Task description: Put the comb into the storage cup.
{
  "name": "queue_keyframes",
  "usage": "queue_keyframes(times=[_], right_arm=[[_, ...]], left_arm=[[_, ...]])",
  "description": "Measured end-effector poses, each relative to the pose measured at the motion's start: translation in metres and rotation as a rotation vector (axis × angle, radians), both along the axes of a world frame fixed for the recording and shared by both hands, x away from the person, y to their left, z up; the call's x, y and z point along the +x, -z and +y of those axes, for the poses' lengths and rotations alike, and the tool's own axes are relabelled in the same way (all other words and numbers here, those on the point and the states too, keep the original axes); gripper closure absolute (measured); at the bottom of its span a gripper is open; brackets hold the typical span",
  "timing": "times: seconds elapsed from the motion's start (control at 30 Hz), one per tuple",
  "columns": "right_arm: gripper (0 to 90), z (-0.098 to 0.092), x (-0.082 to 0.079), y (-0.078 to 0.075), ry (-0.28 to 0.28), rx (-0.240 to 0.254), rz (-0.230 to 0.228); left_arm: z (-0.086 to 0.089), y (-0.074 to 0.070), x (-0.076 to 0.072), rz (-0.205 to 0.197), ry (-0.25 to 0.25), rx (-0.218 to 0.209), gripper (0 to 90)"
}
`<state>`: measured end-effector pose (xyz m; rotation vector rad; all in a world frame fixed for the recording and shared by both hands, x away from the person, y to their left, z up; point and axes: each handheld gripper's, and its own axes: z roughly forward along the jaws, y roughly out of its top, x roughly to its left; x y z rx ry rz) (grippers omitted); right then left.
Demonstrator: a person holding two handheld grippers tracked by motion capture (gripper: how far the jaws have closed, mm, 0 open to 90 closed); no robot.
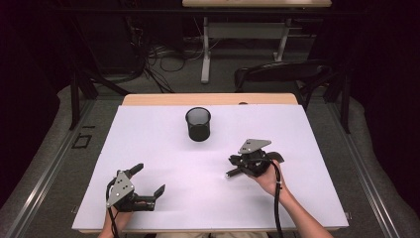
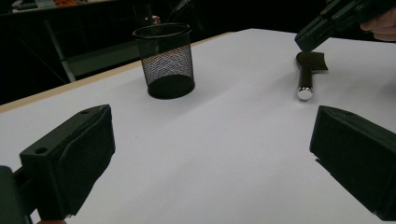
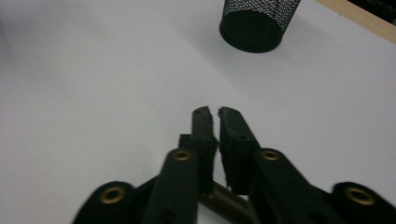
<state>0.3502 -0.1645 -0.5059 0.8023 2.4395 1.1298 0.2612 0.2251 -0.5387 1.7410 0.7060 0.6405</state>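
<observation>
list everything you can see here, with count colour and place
mesh cup: 1, black, upright at the far middle of the table
marker-like stick: 1, dark with a silver end, lying on the table under the right gripper
table: 1, white top with a wooden far edge
left gripper: 1, black, near left, jaws wide apart, nothing between them
right gripper: 1, black, near right, jaws shut over the stick
hands: 2, at the near edge, one on each gripper

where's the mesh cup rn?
In the high view the black mesh cup stands upright at the table's far centre, apart from both tongs; the right tongs are nearest, toward the person.
</observation>
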Motion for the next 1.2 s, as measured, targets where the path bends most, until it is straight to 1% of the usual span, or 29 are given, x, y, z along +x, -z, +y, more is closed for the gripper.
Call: queue_keyframes(times=[0.07, 0.1, 0.23, 0.33, 0.37, 0.43, 0.53, 0.6, 0.63, 0.67, 0.8, 0.87, 0.93, 1.0, 1.03, 1.2], right_arm=[[90.0, 0.001, 0.002, 0.0, 0.003, -0.012, -0.004], [90.0, 0.002, 0.003, 0.0, 0.008, -0.017, 0.002], [90.0, 0.009, 0.002, 0.001, -0.009, -0.049, -0.008], [90.0, 0.012, 0.002, 0.002, -0.013, -0.069, -0.003], [90.0, 0.012, 0.002, 0.002, -0.013, -0.069, -0.003], [90.0, 0.014, 0.003, 0.005, -0.017, -0.078, 0.01], [90.0, 0.015, 0.003, 0.009, -0.02, -0.1, 0.018], [90.0, 0.016, 0.003, 0.01, -0.02, -0.105, 0.016], [90.0, 0.018, 0.003, 0.011, -0.024, -0.113, 0.025], [90.0, 0.019, 0.003, 0.012, -0.026, -0.121, 0.02], [90.0, 0.02, 0.004, 0.016, -0.022, -0.136, 0.026], [90.0, 0.021, 0.005, 0.019, -0.008, -0.135, 0.03], [90.0, 0.021, 0.006, 0.022, -0.012, -0.144, 0.027], [90.0, 0.022, 0.007, 0.024, -0.014, -0.153, 0.037], [90.0, 0.023, 0.007, 0.025, -0.014, -0.151, 0.034], [90.0, 0.025, 0.006, 0.027, -0.018, -0.165, 0.036]], left_arm=[[0.0, 0.0, 0.001, 0.004, 0.001, 0.001, 0.1], [-0.001, 0.001, 0.001, 0.013, 0.002, -0.003, 0.1], [-0.001, 0.0, 0.0, 0.001, 0.007, 0.002, 0.2], [-0.002, 0.0, 0.0, 0.005, 0.01, -0.001, 0.2], [-0.002, 0.0, 0.0, 0.005, 0.01, -0.001, 0.2], [-0.001, 0.0, 0.001, 0.003, 0.008, 0.004, 0.3], [-0.001, 0.0, 0.001, 0.001, 0.008, 0.004, 0.3], [-0.001, 0.0, 0.0, 0.001, 0.007, 0.003, 0.3], [-0.002, 0.0, 0.001, 0.0, 0.007, 0.006, 0.4], [-0.002, 0.0, 0.001, 0.002, 0.01, 0.009, 0.4], [-0.003, 0.001, 0.002, 0.01, 0.011, 0.015, 0.5], [-0.003, 0.001, 0.002, 0.009, 0.013, 0.014, 0.5], [-0.002, 0.001, 0.002, 0.009, 0.01, 0.011, 0.6], [-0.003, 0.001, 0.002, 0.01, 0.01, 0.011, 0.6], [-0.003, 0.001, 0.002, 0.01, 0.011, 0.011, 0.6], [-0.003, 0.001, 0.002, 0.007, 0.013, 0.016, 0.7]])
